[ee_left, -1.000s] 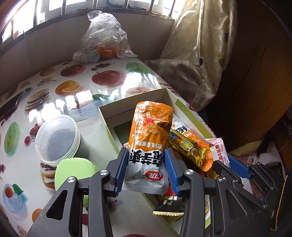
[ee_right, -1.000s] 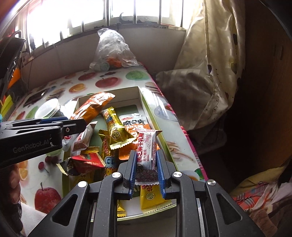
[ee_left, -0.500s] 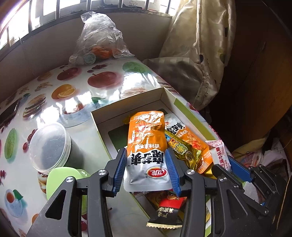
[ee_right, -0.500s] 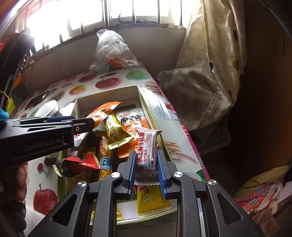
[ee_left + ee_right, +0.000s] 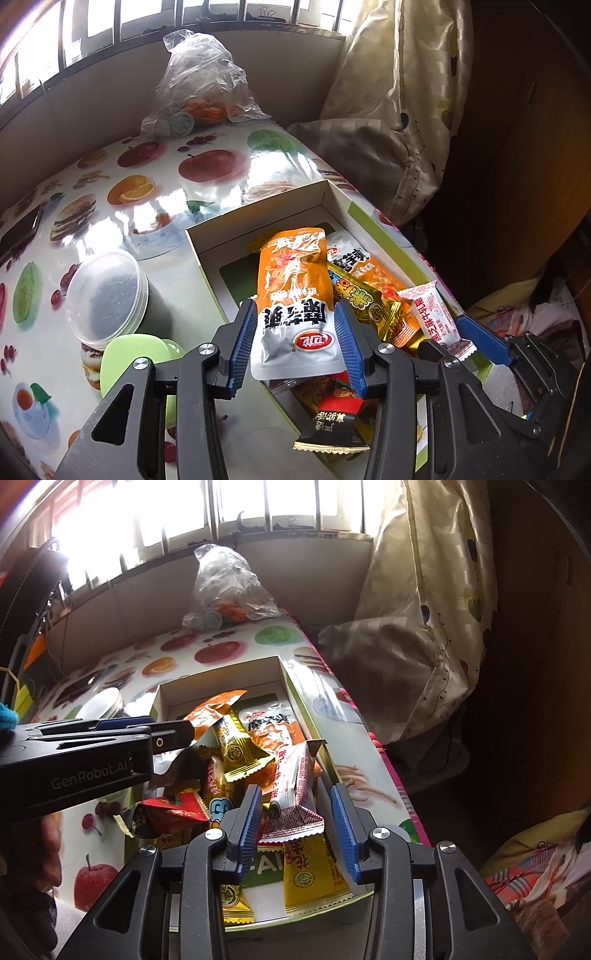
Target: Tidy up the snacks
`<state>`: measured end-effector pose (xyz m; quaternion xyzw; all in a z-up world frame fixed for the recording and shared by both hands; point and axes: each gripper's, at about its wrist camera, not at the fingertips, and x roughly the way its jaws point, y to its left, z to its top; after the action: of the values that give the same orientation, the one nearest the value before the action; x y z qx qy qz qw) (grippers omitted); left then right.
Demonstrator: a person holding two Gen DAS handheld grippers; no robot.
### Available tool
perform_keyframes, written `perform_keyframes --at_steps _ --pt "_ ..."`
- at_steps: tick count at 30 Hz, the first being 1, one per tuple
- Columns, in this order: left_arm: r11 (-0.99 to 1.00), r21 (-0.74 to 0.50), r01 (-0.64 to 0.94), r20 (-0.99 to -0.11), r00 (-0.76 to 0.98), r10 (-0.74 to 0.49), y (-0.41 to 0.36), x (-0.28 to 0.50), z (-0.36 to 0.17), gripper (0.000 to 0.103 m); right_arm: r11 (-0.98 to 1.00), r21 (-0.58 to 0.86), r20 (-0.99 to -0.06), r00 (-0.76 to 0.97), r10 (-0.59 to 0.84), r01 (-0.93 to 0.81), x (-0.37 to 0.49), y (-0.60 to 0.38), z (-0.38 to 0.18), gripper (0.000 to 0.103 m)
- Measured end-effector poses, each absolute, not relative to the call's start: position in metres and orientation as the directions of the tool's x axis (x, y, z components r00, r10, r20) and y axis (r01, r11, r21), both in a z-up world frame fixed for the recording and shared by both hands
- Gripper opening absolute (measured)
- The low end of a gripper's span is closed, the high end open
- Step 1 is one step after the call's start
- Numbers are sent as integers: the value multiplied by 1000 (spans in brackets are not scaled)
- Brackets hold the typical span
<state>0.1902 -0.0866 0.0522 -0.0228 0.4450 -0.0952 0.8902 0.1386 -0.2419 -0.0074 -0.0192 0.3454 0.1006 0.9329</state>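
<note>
An open white cardboard box [image 5: 258, 216] on the fruit-print table holds several snack packets. My left gripper [image 5: 294, 312] is shut on the lower, white end of an orange snack packet [image 5: 291, 273], which is held up over the box's near left part. In the right wrist view the left gripper [image 5: 177, 734] comes in side-on from the left. My right gripper [image 5: 295, 806] hangs over the box [image 5: 306, 709] with its jaws opening. A red-and-white bar [image 5: 291, 779] lies tilted between the pads, which do not press on it, and it rests on the pile.
A clear plastic bag [image 5: 199, 96] with oranges sits at the table's far end. A round lidded container [image 5: 107, 295] and a green lid [image 5: 133, 354] stand left of the box. A curtain [image 5: 388, 110] hangs past the table's right edge.
My right gripper's jaws have spread apart and the red-and-white bar has slumped sideways onto the snacks. The left gripper keeps its hold on the orange packet.
</note>
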Motion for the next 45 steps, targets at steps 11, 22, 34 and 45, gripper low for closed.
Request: perform_keyframes --at_steps 11,22,34,45 --pt "980 -124 158 -745 637 -197 -82 155 71 59 984 55 -619 767 169 -172 115 -247 0 52" --pt "984 -99 145 -732 660 -171 -71 94 66 59 988 48 -611 778 147 -149 68 -248 -1 54" --pt "984 -72 160 -767 622 -157 -71 60 33 59 994 37 -647 756 103 -103 40 -248 -23 54" --pt "983 -65 173 -806 572 -154 -78 56 14 59 997 -9 -681 731 49 -76 37 -243 -44 55"
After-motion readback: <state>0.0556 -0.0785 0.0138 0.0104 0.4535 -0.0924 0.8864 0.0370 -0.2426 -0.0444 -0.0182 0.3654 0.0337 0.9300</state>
